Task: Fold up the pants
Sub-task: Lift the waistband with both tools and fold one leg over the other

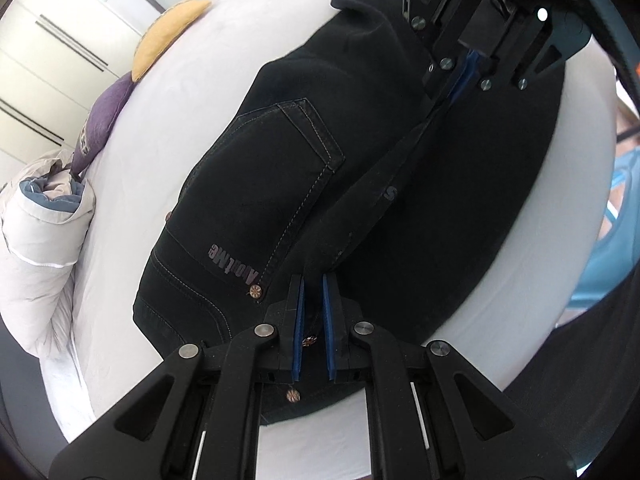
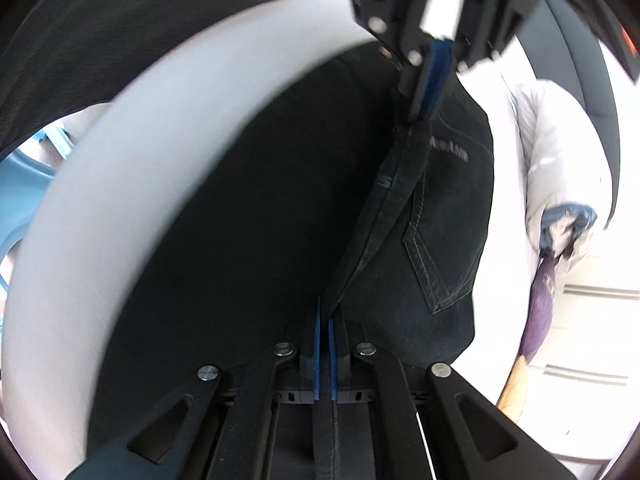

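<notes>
Black jeans (image 1: 280,168) with a back pocket and "AlotMe" print lie on a white bed (image 1: 168,100). A raised fold of the pants edge (image 1: 384,184) stretches taut between both grippers. My left gripper (image 1: 314,280) pinches one end of this fold between its blue pads. My right gripper (image 1: 466,76) faces it at the top right, shut on the other end. In the right wrist view my right gripper (image 2: 325,320) clamps the fold (image 2: 384,208), and my left gripper (image 2: 430,92) holds the far end above the jeans (image 2: 248,208).
A rolled white and blue duvet (image 1: 44,232) lies at the bed's left side, with a purple cushion (image 1: 104,120) and a yellow cushion (image 1: 168,36) beside it. White wardrobe doors (image 1: 52,48) stand behind. The duvet (image 2: 560,184) also shows in the right wrist view.
</notes>
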`<act>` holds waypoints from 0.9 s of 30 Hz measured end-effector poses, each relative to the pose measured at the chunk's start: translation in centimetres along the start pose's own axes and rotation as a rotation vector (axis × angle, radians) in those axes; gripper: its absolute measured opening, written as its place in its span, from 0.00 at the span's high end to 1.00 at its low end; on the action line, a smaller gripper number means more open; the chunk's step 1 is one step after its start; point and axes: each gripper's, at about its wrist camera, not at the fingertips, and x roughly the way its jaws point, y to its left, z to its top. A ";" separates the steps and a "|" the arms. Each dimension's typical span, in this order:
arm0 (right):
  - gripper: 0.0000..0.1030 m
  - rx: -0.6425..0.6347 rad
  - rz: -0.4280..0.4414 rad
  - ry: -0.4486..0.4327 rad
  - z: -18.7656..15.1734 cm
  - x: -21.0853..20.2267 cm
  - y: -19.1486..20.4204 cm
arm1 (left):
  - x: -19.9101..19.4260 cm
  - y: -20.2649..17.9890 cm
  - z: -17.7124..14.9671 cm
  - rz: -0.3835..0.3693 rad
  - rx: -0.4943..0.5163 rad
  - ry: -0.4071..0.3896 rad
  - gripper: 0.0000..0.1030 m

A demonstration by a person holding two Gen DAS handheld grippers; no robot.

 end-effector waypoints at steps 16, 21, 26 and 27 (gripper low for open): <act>0.96 -0.119 -0.068 0.009 3.3 -1.8 5.0 | 1.7 0.7 -1.9 0.002 0.072 0.041 0.92; 0.96 -0.111 -0.071 -0.003 4.4 -1.8 4.9 | 2.1 1.5 -2.7 -0.012 0.051 0.055 0.92; 0.95 -0.122 -0.064 0.001 5.4 -1.6 5.1 | 2.8 2.0 -3.5 -0.046 0.009 0.070 0.91; 0.95 -0.128 -0.068 0.004 5.4 -1.4 5.3 | 2.9 2.1 -3.5 -0.045 -0.001 0.069 0.88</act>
